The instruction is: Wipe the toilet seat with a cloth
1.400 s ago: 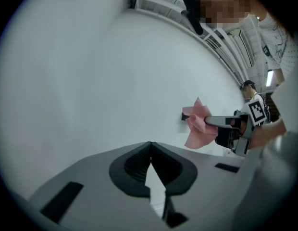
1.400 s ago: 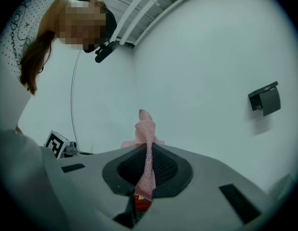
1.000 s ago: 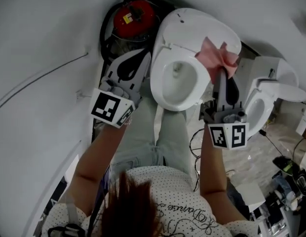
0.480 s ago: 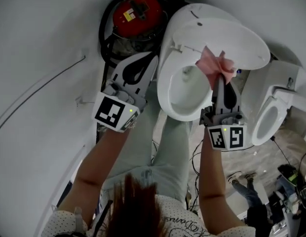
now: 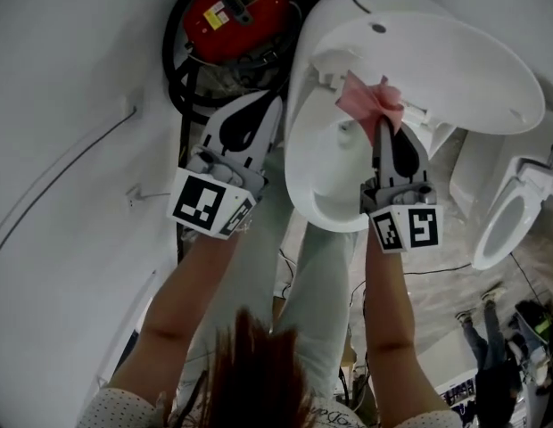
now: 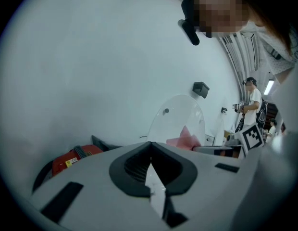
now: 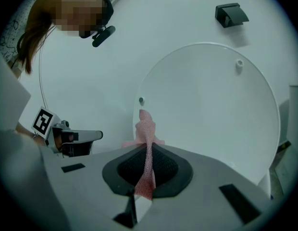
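The pink cloth [image 5: 369,102] is pinched between the shut jaws of the right gripper [image 5: 381,128]. It is bunched at the far end of the toilet bowl [image 5: 305,169], just below the hinge edge of the raised toilet lid [image 5: 446,61]. In the right gripper view the cloth [image 7: 146,127] is seen standing up from the jaws against the upright lid [image 7: 211,105], whose curved edge rises close behind it.

The left gripper [image 5: 275,107] is held just left of the bowl's outer rim, apart from it, with its jaws closed to a point on nothing. A narrow gap is left between that gripper and the white wall [image 5: 71,150] on the left. At the far left a red canister [image 5: 241,5] ringed by a black hose is set close to the bowl. A second toilet [image 5: 513,221] is seen to the right, well apart. The near rim of the bowl lies uncovered.
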`<state>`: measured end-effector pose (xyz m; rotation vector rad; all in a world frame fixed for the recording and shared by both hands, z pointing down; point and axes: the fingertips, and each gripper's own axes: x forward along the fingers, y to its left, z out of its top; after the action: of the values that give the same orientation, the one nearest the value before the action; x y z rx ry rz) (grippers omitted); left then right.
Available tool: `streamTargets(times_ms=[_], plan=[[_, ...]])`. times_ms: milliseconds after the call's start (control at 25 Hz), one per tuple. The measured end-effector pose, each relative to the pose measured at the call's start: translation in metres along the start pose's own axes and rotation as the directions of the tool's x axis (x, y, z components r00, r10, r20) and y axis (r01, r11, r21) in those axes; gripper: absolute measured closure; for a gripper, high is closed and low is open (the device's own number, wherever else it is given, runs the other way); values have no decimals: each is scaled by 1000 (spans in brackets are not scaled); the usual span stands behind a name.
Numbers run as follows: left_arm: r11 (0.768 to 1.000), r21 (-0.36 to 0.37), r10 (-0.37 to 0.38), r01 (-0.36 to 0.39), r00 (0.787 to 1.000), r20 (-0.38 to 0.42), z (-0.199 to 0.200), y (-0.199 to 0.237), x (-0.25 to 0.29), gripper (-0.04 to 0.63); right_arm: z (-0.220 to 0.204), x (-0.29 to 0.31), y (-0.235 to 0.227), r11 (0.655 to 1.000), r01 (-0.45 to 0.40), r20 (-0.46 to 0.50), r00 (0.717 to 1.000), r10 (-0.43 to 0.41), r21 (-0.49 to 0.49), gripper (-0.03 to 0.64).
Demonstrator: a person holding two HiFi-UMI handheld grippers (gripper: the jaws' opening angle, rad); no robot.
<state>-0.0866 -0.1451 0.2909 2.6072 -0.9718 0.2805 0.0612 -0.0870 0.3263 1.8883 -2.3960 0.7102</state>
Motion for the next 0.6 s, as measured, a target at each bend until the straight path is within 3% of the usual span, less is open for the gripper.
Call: streamTargets(times_ms=[320,600], plan=[[1000,-27,-8,6,998,-68,-52,13,13,597,-79,36,-14,1000,2,-95,996,-1,11,591],[999,-45,0,-4,996,-91,-74,18,21,597,-125,56,-26,1000,8,-188,982,-13,-28,589]])
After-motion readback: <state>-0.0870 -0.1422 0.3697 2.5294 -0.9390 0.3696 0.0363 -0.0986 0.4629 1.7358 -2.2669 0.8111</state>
